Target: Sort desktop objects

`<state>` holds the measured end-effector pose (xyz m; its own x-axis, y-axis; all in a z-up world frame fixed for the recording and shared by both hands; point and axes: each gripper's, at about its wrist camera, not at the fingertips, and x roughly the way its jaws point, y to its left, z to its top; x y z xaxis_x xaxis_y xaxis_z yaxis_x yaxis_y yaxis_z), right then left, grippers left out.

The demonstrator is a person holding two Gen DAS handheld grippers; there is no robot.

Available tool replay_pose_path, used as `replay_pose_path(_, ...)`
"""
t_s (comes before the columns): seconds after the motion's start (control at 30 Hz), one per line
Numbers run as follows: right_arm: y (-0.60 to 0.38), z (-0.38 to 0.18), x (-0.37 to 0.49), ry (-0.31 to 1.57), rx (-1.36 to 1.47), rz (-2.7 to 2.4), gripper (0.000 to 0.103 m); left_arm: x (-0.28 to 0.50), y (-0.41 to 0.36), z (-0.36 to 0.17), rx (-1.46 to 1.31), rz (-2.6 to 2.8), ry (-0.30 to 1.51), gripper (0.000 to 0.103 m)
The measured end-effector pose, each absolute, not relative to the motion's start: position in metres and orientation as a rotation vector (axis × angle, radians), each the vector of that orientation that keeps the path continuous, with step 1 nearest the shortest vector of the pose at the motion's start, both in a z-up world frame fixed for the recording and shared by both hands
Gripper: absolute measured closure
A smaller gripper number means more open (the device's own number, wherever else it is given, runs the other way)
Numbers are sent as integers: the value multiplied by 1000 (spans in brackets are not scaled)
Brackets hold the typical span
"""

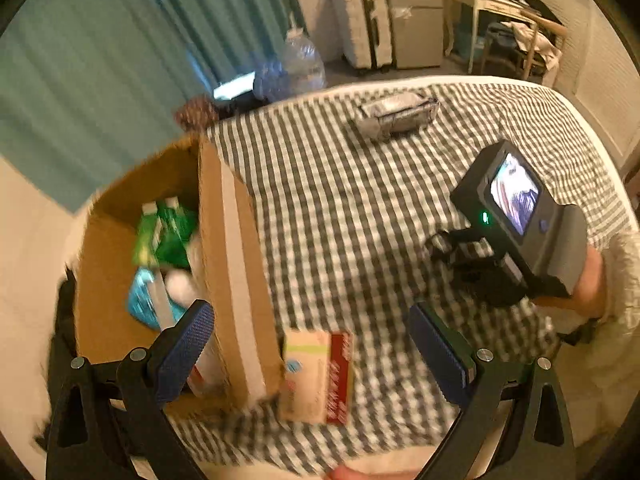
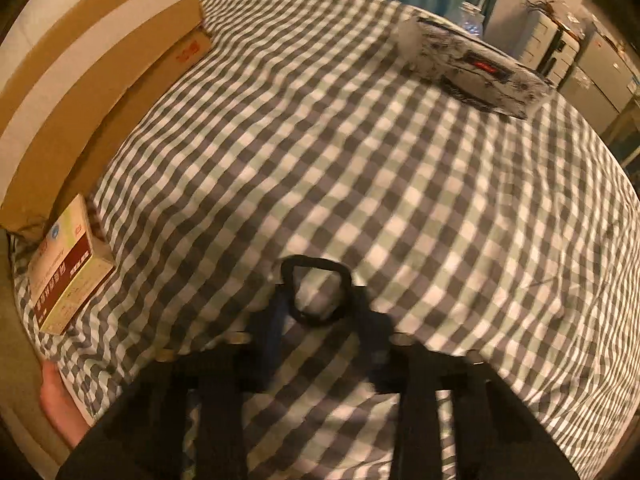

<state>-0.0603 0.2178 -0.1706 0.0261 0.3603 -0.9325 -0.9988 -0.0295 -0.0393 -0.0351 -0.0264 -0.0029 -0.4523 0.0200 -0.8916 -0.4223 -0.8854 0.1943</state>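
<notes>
R gripper fingers pinched on black hair tie, mid checked cloth. L gripper wide open, empty, above carton at cloth's left edge.

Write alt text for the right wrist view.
Right tongs close around a black ring-shaped object on a checked cloth. A red-and-cream carton lies left beside a cardboard box; a printed pack sits far right.
</notes>
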Motion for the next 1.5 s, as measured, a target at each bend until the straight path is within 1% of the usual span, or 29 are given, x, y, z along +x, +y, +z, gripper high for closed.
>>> replay_pose_path(0.03,217,-169,-56,906,-955,1361,90,-35,-28,-6,-1519,2389,539,3)
replay_pose_path(0.1,215,-168,-47,942,-915,1365,91,-35,-31,-15,-1626,2402,449,2)
replay_pose_path(0.13,214,-168,-46,949,-907,1365,91,-36,-31,-18,-1654,2416,439,2)
replay_pose_path(0.27,209,-165,-42,960,-895,1367,91,-31,-13,-51,-1747,2514,529,1)
replay_pose_path(0.4,196,-163,-33,1011,-846,1373,91,-39,-2,-101,-1917,2351,710,1)
replay_pose_path(0.5,192,-157,-24,1050,-811,1370,91,-51,-11,-121,-1982,2222,701,1)
replay_pose_path(0.53,190,-155,-21,1059,-802,1368,91,-53,-12,-122,-1962,2250,758,1)
replay_pose_path(0.6,188,-154,-20,1063,-799,1364,91,-54,-9,-127,-1887,2274,951,0)
replay_pose_path(0.67,191,-155,-20,1060,-800,1360,91,-52,-6,-139,-1881,2241,1045,0)
replay_pose_path(0.7,190,-154,-20,1059,-800,1360,91,-50,-4,-149,-1892,2216,1130,0)
replay_pose_path(0.77,196,-156,-21,1061,-797,1359,91,-47,1,-159,-1869,2199,1230,0)
replay_pose_path(0.9,204,-159,-24,1059,-803,1351,91,-44,7,-161,-1811,2243,1258,0)
replay_pose_path(1.0,208,-161,-28,1041,-820,1348,91,-27,28,-156,-1754,2136,1158,0)
replay_pose_path(1.07,208,-161,-28,1041,-821,1345,91,-15,42,-156,-1669,2108,1218,0)
replay_pose_path(1.1,208,-161,-27,1043,-819,1344,91,-14,44,-160,-1670,2085,1241,0)
replay_pose_path(1.27,209,-161,-27,1043,-819,1339,91,-29,9,-198,-2008,1997,1239,0)
replay_pose_path(1.3,209,-161,-28,1041,-822,1337,91,-33,4,-199,-2038,2004,1211,0)
replay_pose_path(1.5,221,-166,-34,1040,-822,1329,91,-31,3,-203,-2031,1976,1221,0)
